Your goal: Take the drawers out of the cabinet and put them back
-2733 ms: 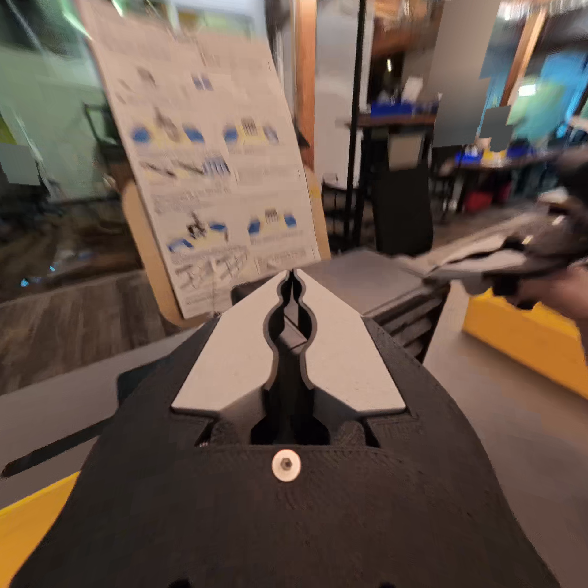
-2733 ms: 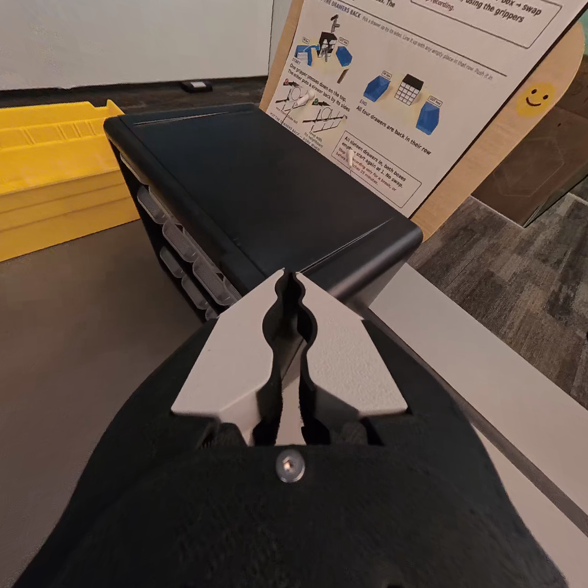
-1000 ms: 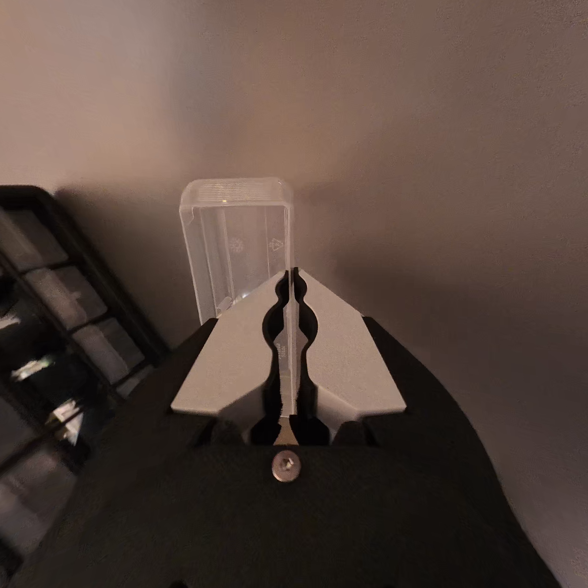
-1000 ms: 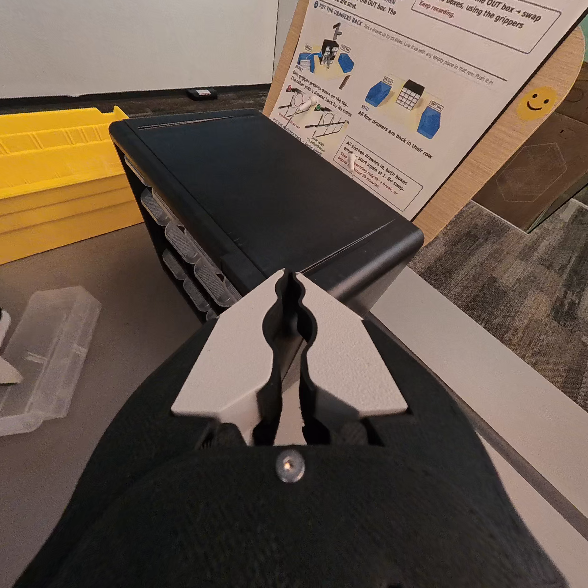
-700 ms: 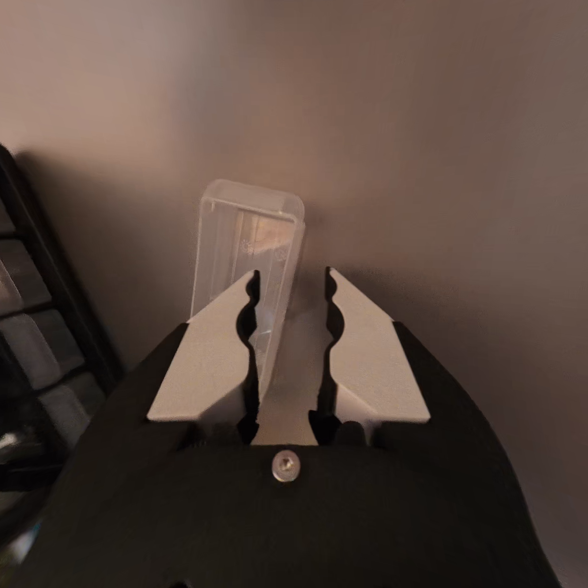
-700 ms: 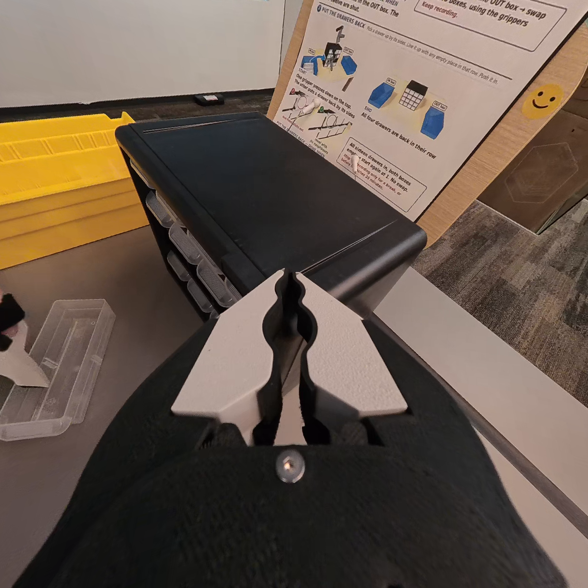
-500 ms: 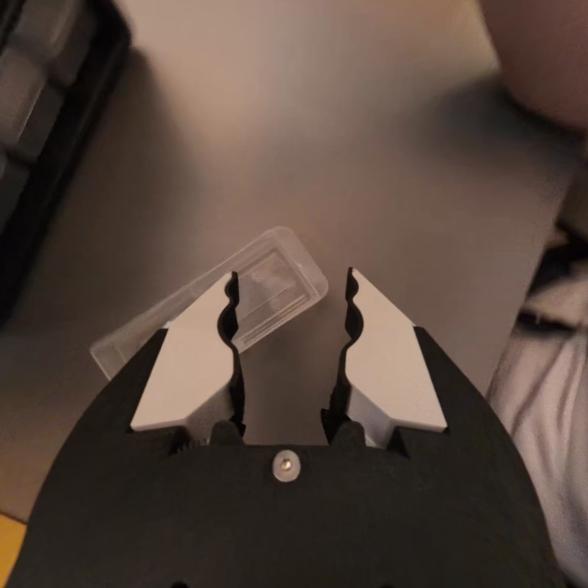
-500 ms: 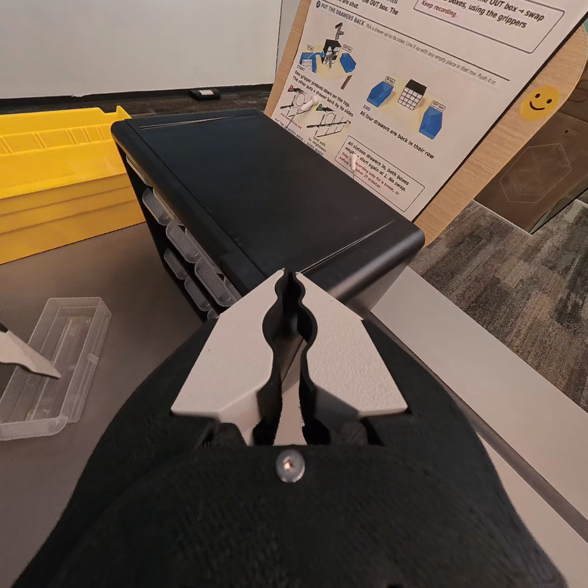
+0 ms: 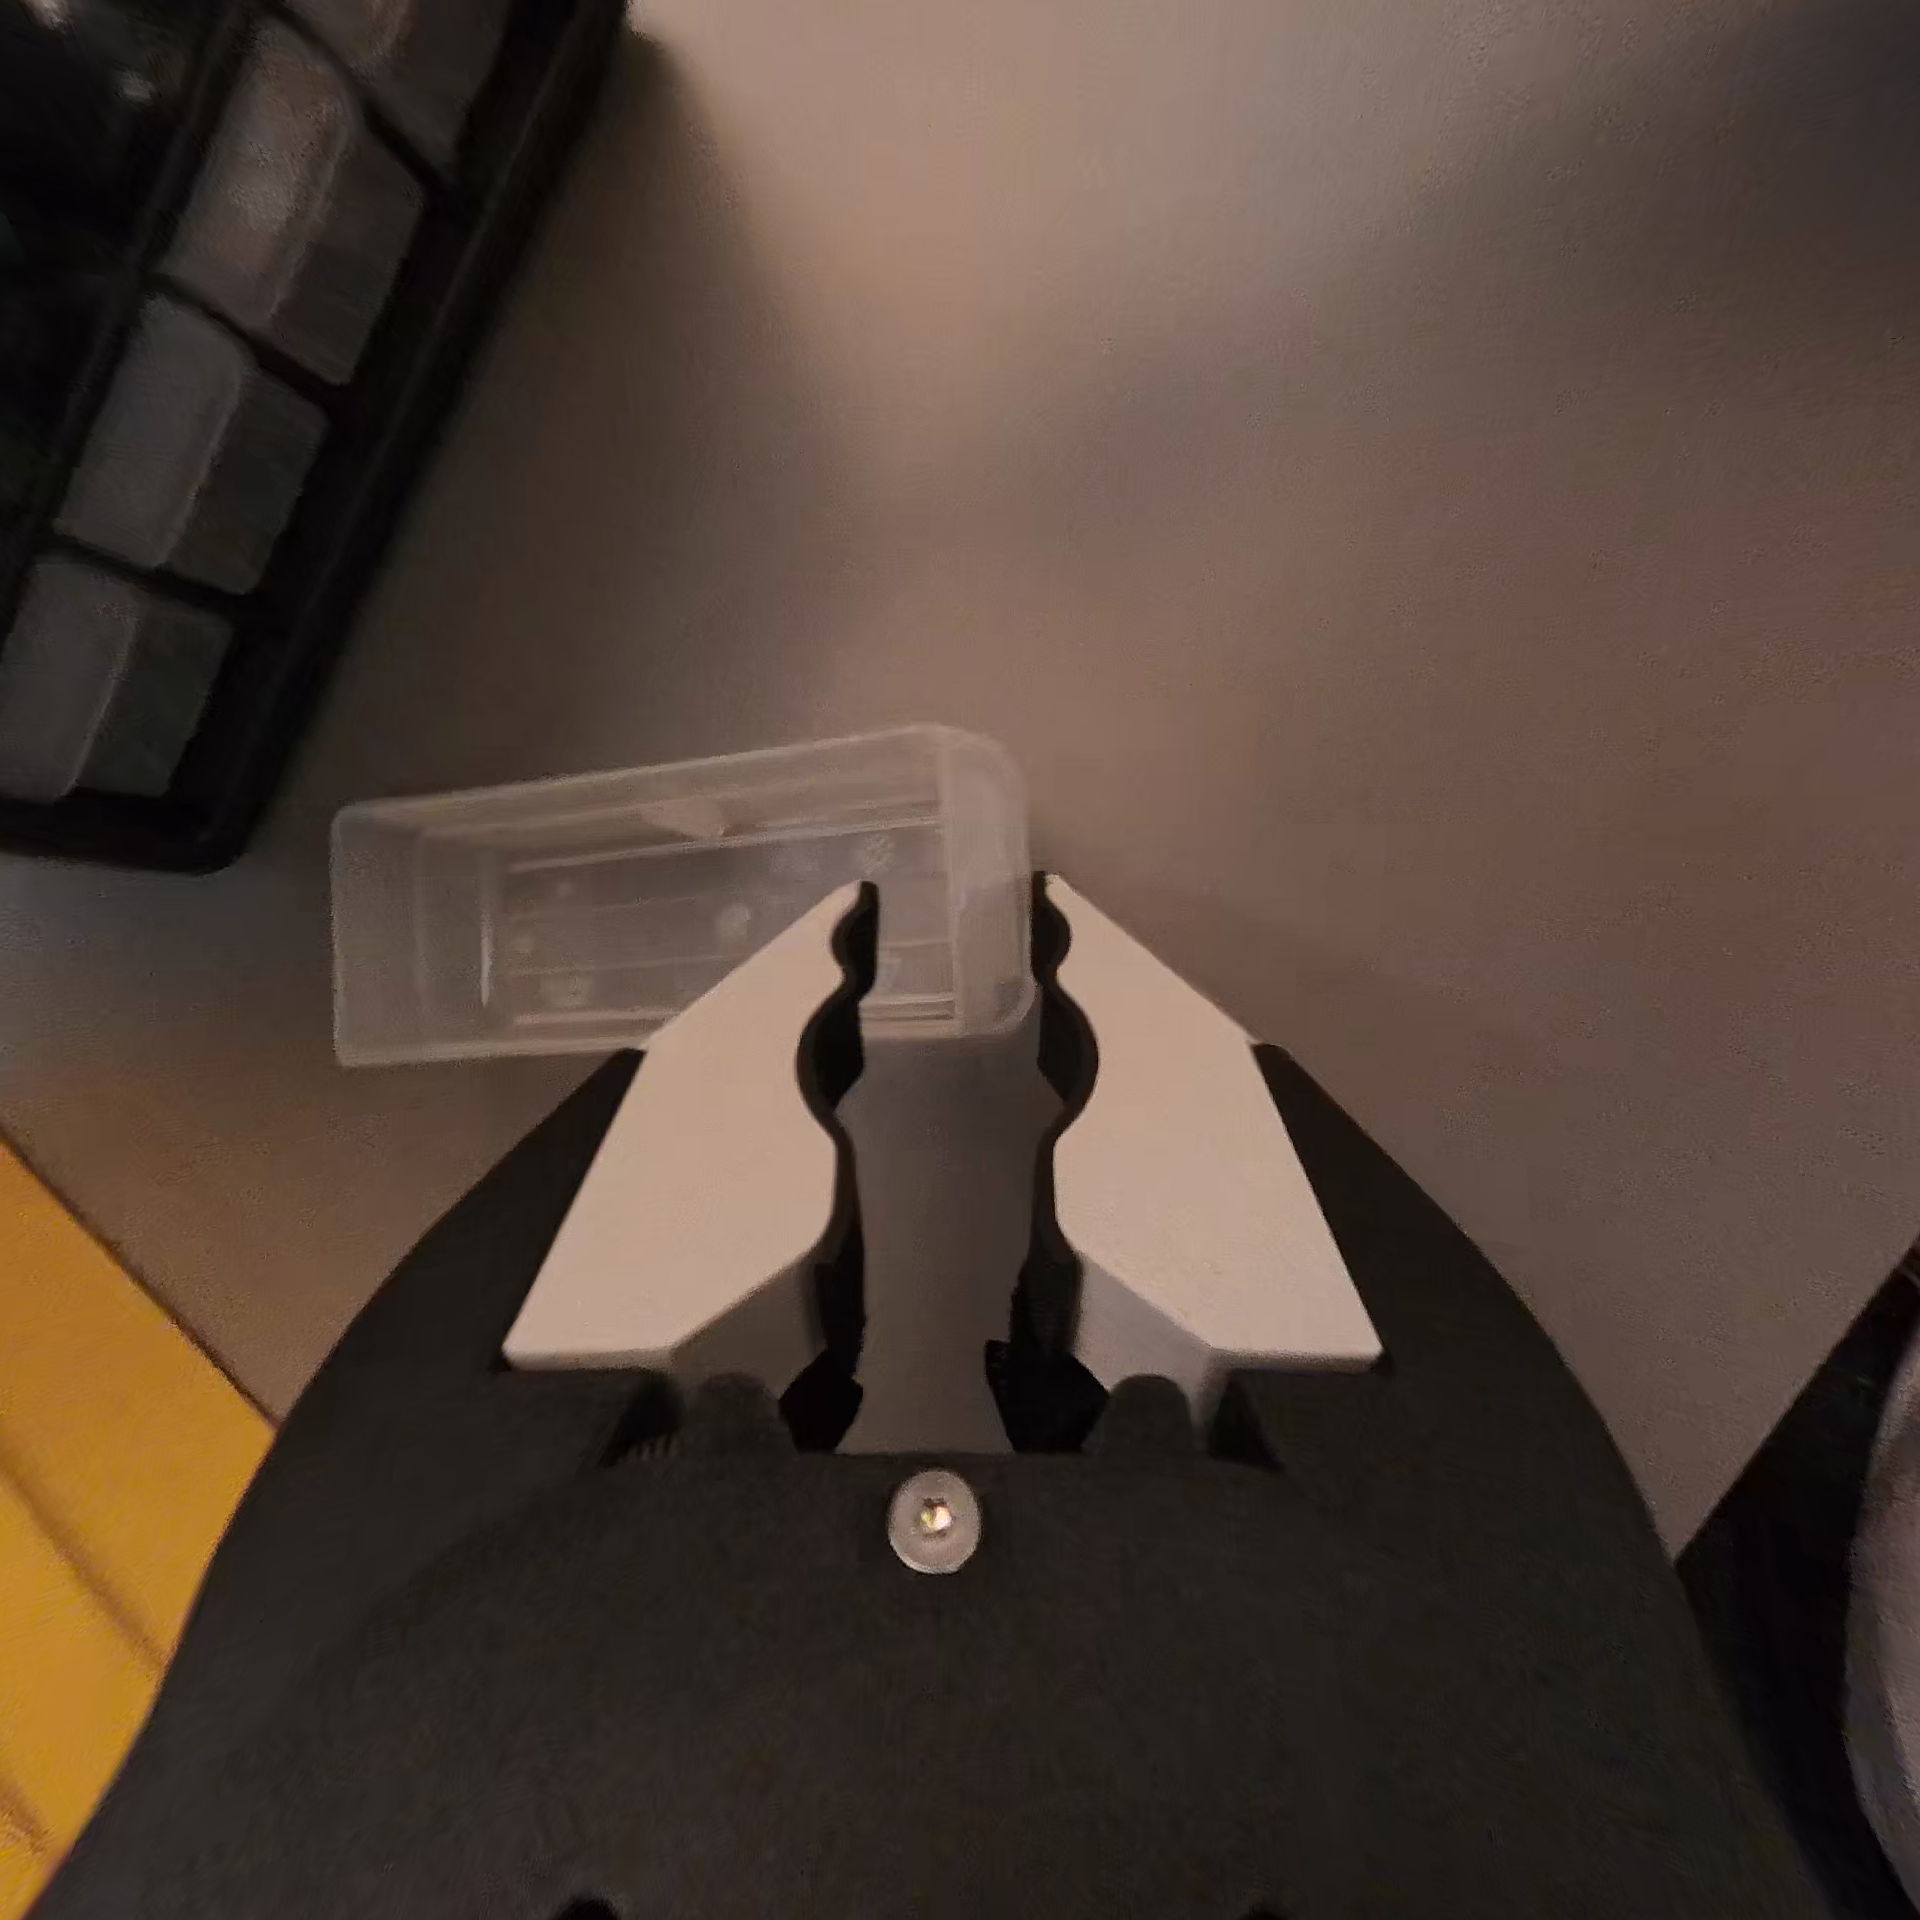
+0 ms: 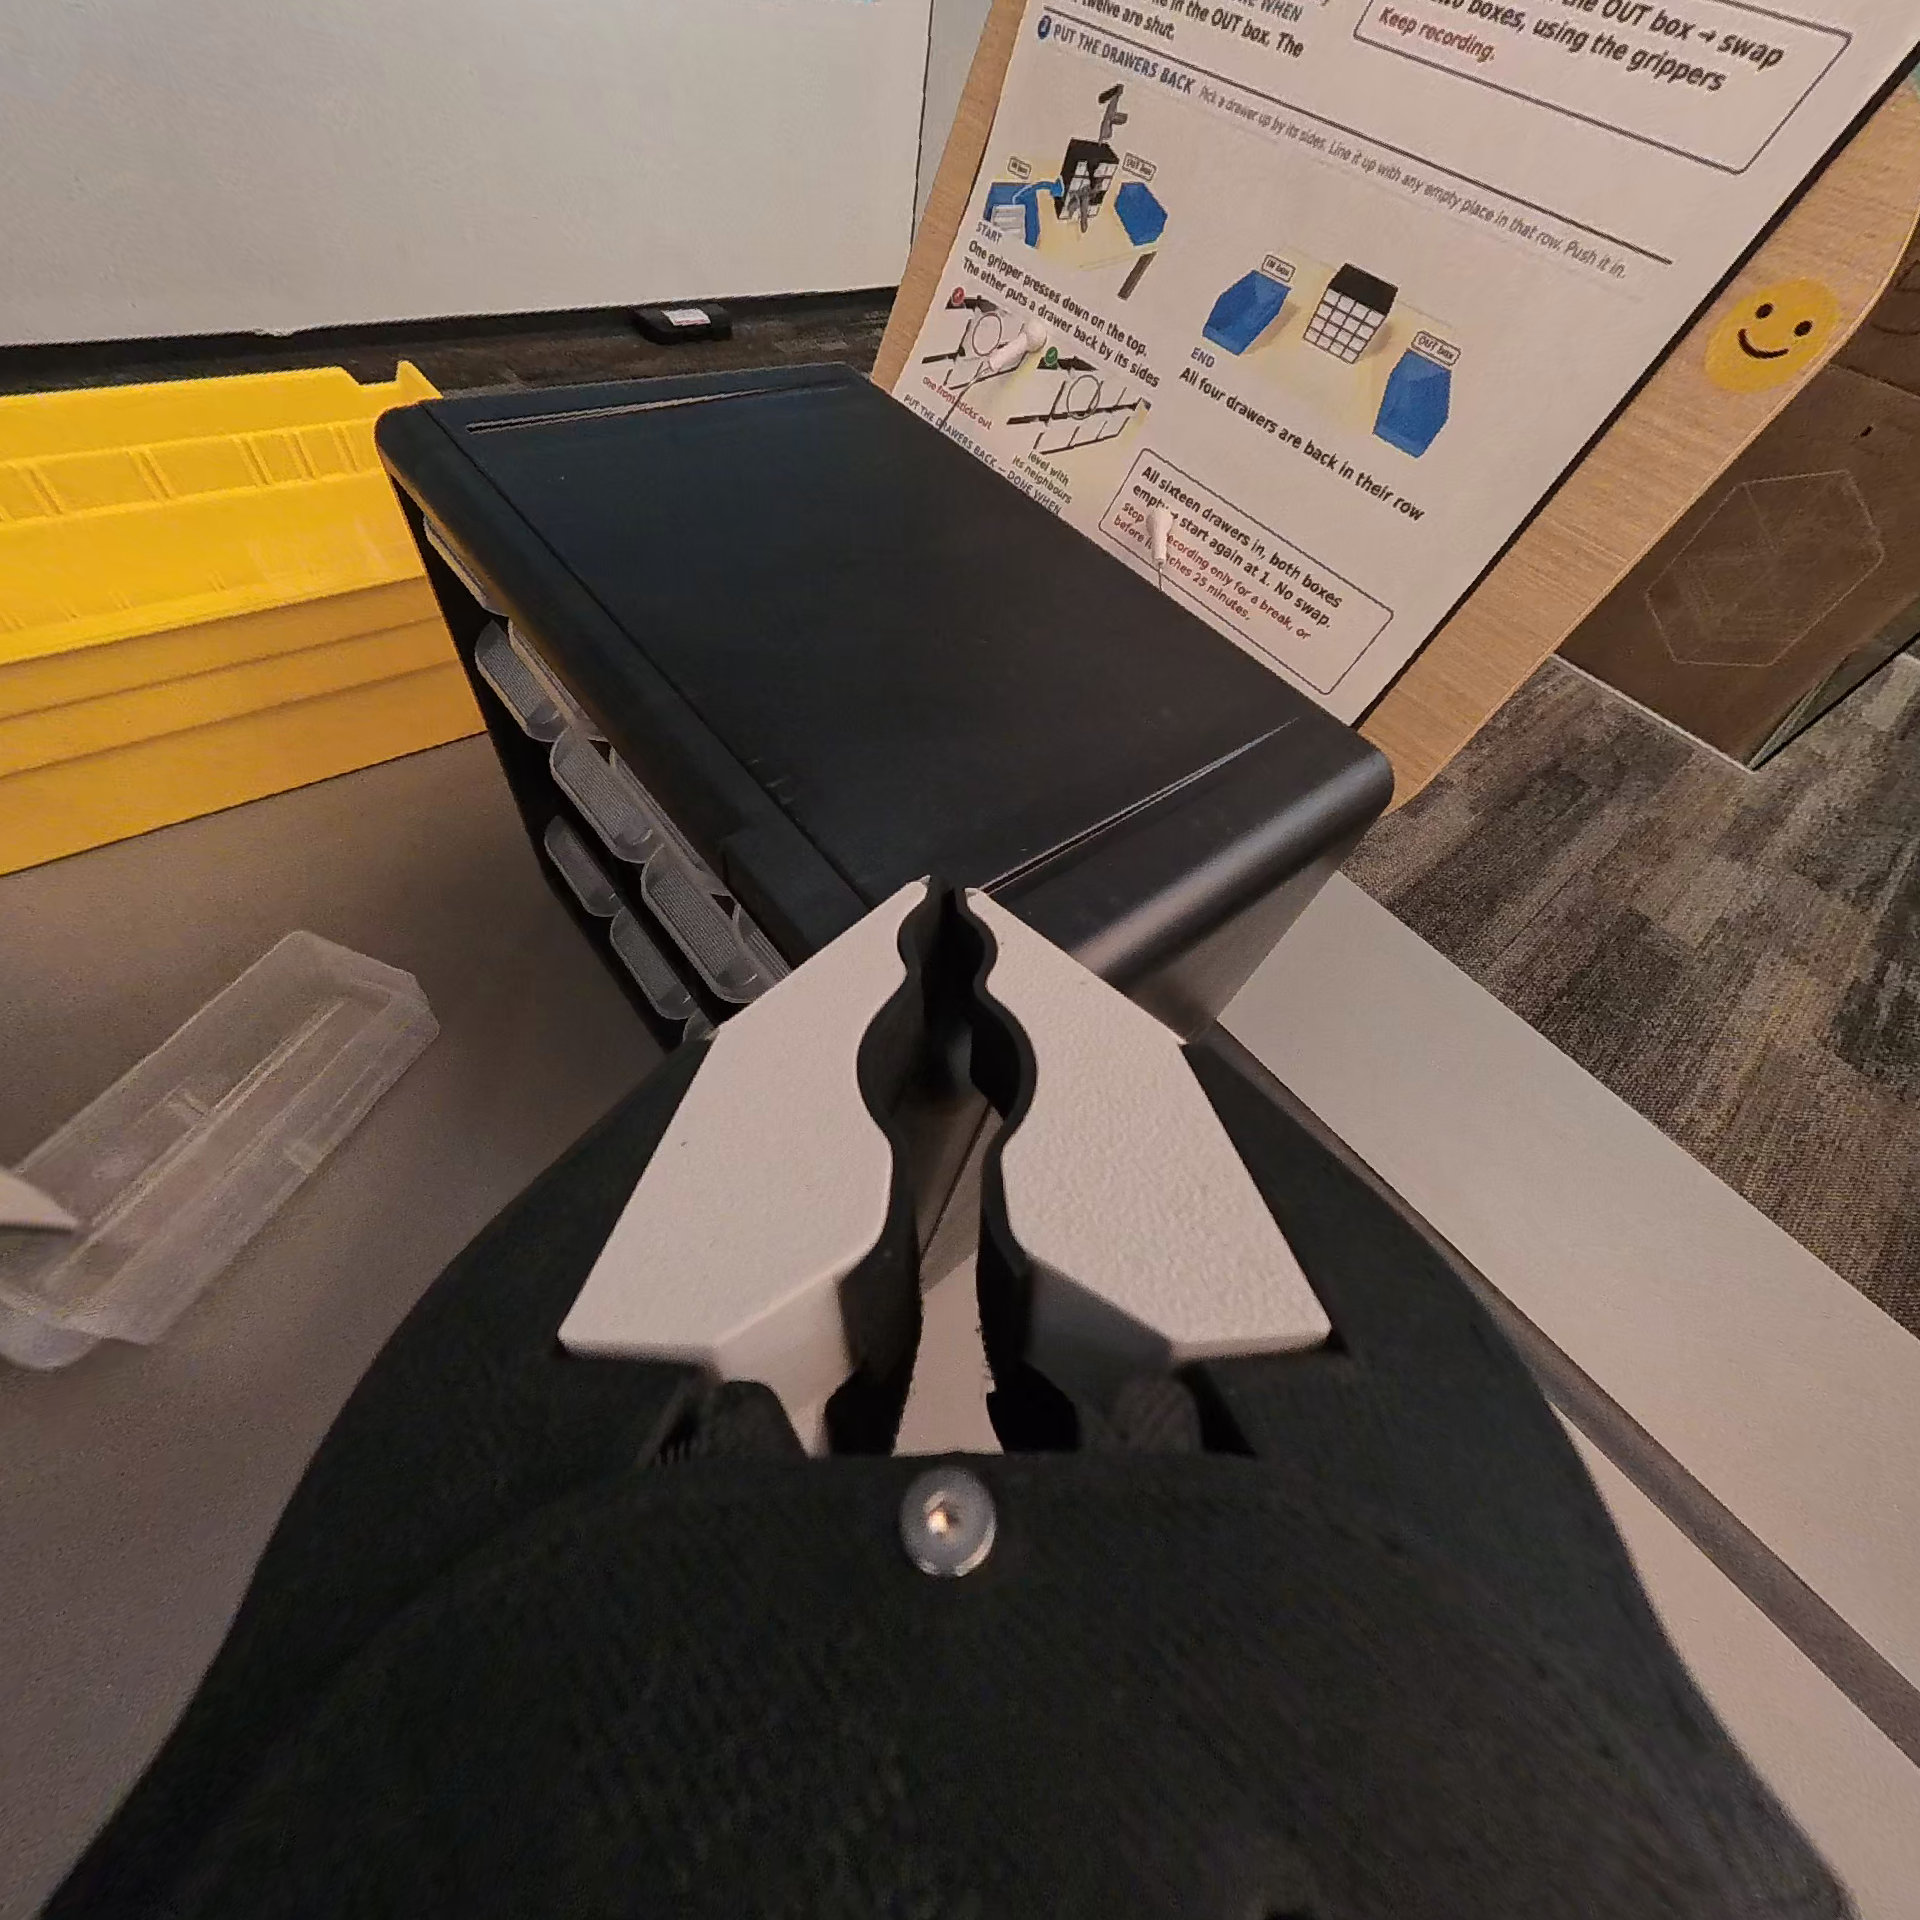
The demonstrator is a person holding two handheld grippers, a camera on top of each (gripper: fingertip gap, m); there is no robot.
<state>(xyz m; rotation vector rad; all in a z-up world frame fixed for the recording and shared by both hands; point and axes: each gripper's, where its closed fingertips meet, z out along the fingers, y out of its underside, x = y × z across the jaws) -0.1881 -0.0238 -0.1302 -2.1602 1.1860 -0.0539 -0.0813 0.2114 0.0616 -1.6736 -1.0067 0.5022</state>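
A printed poster [image 10: 1351, 343] leans behind the cabinet [image 10: 883, 644]; the clear drawer [image 9: 665, 904] lies flat, long axis crosswise under the spread left gripper [image 9: 951, 904]; right gripper [image 10: 948, 904] pressed together, empty.

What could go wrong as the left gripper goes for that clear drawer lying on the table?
1. The left gripper is open, its fingers straddling only one end of the clear drawer. Gripped so far off centre, it may swing or slip.
2. The drawer lies loose on the smooth table, so a finger could push it away instead of catching it.
3. The right gripper appears to hover shut near the cabinet; unheld, the cabinet might slide during reinsertion.
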